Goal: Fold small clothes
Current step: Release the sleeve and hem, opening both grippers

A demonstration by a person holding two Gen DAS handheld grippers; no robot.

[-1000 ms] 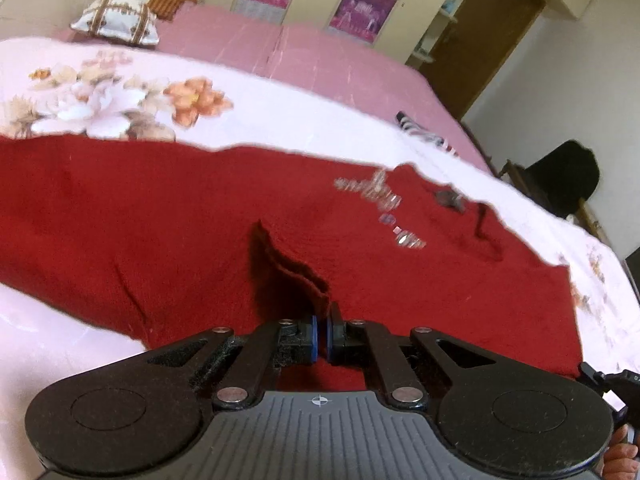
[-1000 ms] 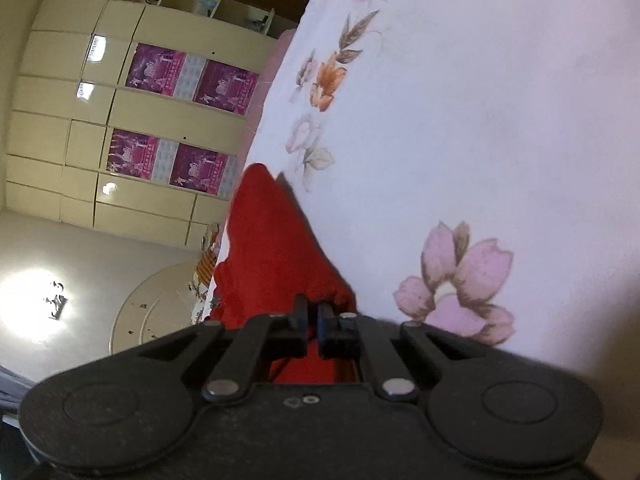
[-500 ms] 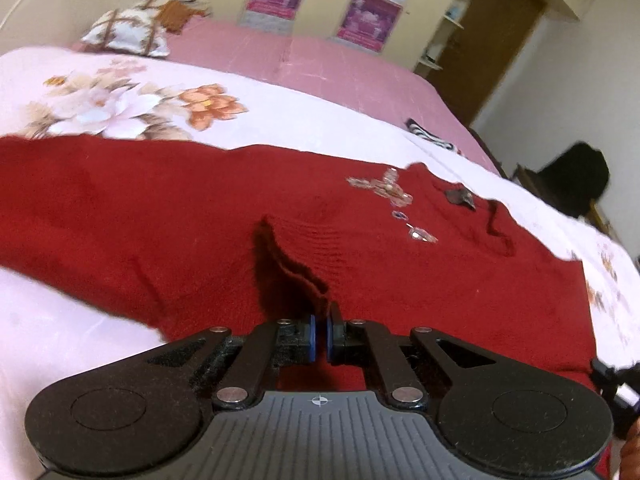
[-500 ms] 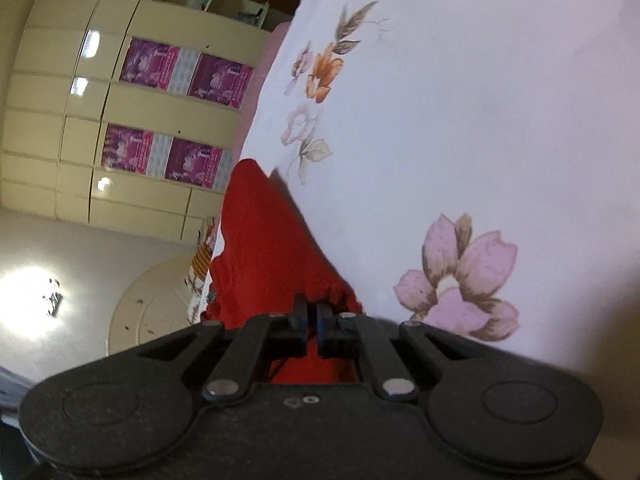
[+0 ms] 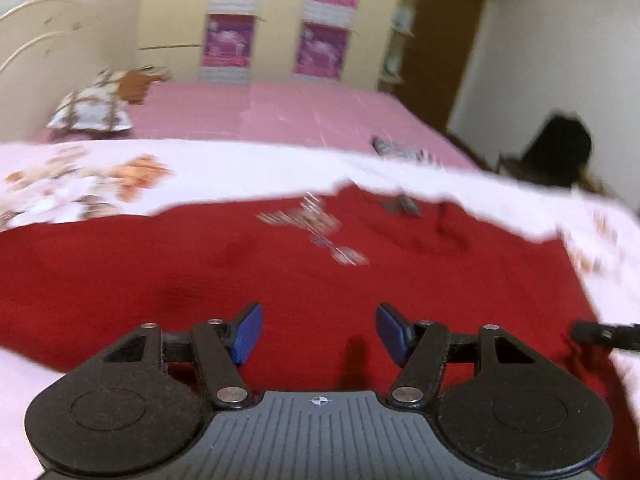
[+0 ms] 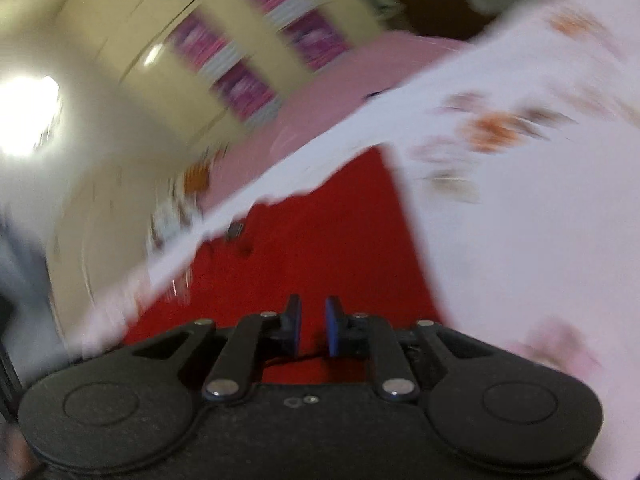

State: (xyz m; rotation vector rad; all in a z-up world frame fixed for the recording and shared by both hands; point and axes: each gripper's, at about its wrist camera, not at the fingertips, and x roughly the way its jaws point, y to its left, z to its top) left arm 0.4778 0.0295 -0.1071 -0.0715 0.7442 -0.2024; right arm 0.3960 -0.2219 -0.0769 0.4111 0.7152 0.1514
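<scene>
Cream wardrobe (image 5: 276,20) with purple panels, brown door (image 5: 436,48), pink bed (image 5: 280,112), pillow (image 5: 90,110)

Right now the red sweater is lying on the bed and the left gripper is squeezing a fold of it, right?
Not quite. The red sweater does lie on the bed, but the left gripper has just opened; the left wrist view shows nothing between its pads.

Motion blur smears the red sweater's (image 5: 280,288) sequin decoration (image 5: 316,228), and the picture's left edge crops the garment.
</scene>
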